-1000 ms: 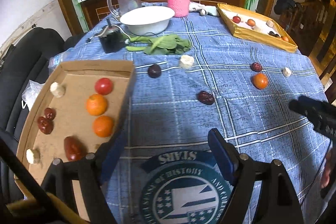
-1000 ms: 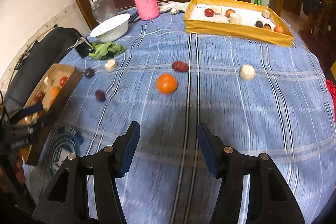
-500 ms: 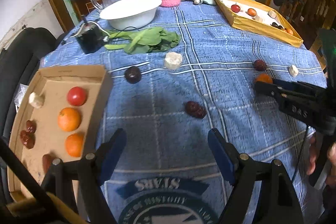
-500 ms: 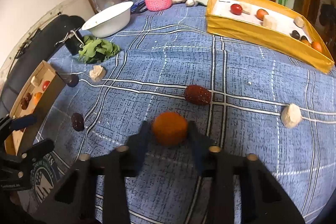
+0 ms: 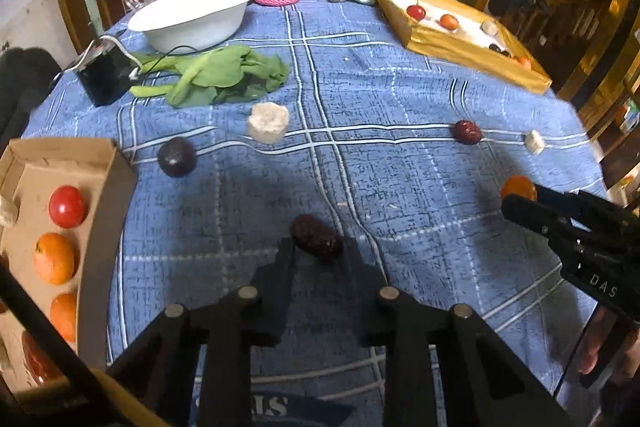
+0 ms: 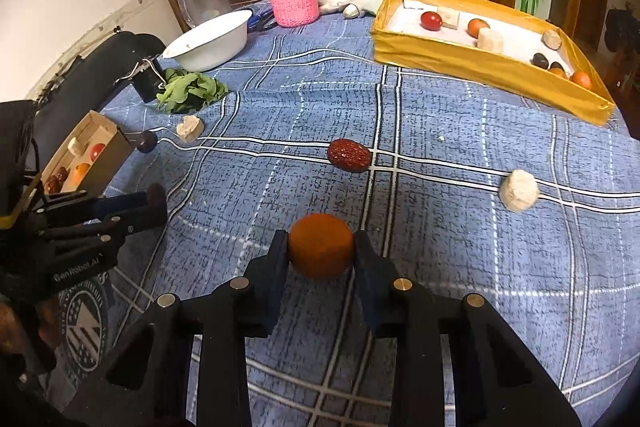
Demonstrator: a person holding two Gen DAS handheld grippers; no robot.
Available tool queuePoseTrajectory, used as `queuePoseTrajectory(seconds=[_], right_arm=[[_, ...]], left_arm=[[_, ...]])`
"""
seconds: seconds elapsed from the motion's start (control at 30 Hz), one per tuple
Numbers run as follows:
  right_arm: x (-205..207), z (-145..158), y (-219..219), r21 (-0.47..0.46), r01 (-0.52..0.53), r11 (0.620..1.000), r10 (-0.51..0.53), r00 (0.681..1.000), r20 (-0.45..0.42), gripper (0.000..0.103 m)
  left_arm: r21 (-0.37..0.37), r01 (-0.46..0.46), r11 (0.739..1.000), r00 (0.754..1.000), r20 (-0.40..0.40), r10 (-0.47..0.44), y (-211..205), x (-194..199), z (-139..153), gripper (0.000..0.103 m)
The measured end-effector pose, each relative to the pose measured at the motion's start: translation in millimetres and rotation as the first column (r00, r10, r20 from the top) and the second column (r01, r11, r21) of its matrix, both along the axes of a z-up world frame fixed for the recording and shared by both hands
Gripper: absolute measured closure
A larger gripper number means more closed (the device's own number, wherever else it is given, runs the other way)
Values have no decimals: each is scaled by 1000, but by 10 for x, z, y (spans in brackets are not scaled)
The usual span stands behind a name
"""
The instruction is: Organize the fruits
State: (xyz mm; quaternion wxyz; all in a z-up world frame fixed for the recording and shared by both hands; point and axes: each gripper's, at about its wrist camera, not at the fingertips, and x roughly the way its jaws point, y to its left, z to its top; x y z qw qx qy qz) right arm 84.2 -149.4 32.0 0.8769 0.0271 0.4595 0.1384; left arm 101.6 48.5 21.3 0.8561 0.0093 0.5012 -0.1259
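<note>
Fingers on my right (image 6: pixel 321 254) pinch the orange (image 6: pixel 321 250); my left pair (image 5: pixel 318 253) bracket the date (image 5: pixel 316 236), both fruits on the worktop (image 6: pixel 460 227). Pickup step, I judge: lift next, orange toward the yellow tray (image 6: pixel 480 69), date toward the box (image 5: pixel 96 227).

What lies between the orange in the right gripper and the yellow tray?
In the right wrist view, a red date lies on the cloth between the orange and the yellow tray.

Cardboard tray (image 5: pixel 120 195) cut off left
</note>
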Motion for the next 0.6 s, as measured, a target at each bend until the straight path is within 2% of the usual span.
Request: queuePoseTrajectory(seconds=[0.17, 0.4, 0.6], right_arm=[[-166, 117, 21, 8, -5, 1000, 5, 1000, 23, 72], [-434, 293, 109, 7, -1, 1000, 0, 999, 50, 72], [-741, 346, 232, -17, 4, 1000, -3, 998, 55, 72]], left_arm=[[-35, 5, 999, 1000, 19, -4, 88, -162, 132, 77], [-38, 35, 999, 997, 75, -32, 208, -468, 358, 77], [-70, 34, 997, 997, 75, -28, 372, -639, 428, 77]])
